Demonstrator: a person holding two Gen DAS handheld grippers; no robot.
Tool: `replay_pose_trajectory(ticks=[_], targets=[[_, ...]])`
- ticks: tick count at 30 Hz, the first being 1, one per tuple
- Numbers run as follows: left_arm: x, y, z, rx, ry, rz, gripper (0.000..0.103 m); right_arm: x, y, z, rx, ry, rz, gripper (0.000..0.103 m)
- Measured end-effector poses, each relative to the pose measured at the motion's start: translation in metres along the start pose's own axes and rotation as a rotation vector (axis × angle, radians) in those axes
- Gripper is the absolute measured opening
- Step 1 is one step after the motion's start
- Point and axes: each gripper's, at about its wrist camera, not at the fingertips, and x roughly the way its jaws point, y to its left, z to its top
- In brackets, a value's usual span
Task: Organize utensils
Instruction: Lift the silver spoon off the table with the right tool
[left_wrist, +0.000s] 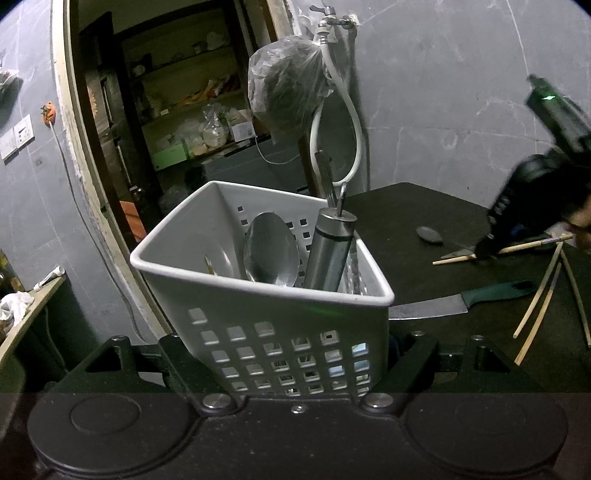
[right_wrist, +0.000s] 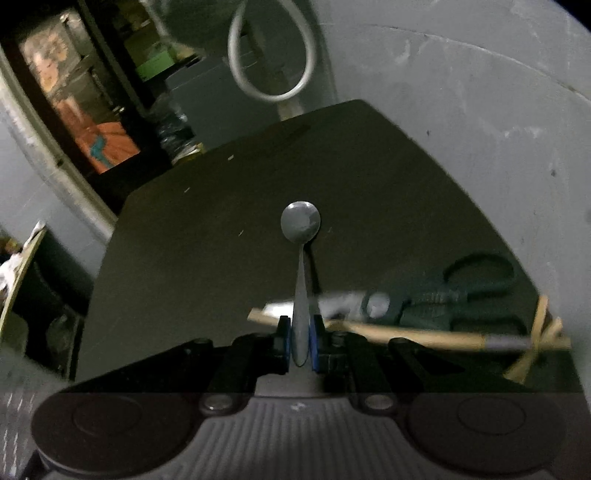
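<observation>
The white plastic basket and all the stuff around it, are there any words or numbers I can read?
None can be read.
White plastic basket: only square holes, no print.
Steel cylinder handle: no marking visible.
Green-handled knife: no brand visible.
Packets on the shelf: too small and blurred.
Small steel spoon: plain.

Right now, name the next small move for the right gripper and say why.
Probably carry the small steel spoon toward the white perforated plastic basket. The right gripper is shut on the spoon's handle, and the left gripper holds the basket, where other utensils already stand.
</observation>
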Motion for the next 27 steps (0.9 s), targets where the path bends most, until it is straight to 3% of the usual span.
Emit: replay_pose_trajectory(ticks=[12,20,27], targets=[[0.0,0.002,-0.001,0.006,-0.011,-0.014,0.082,-0.07,0.022,-0.07,-0.079,0.084,0.036,0.012],[0.0,0.003,-0.002,0.019,-0.016,-0.025,0.082,-0.066,0.036,-0.104,-0.151,0.118,-0.002,0.012],[0.001,0.005,-0.003,0.02,-0.02,-0.035,0.082,-0.064,0.032,-0.107,-0.152,0.106,-0.003,0.019]])
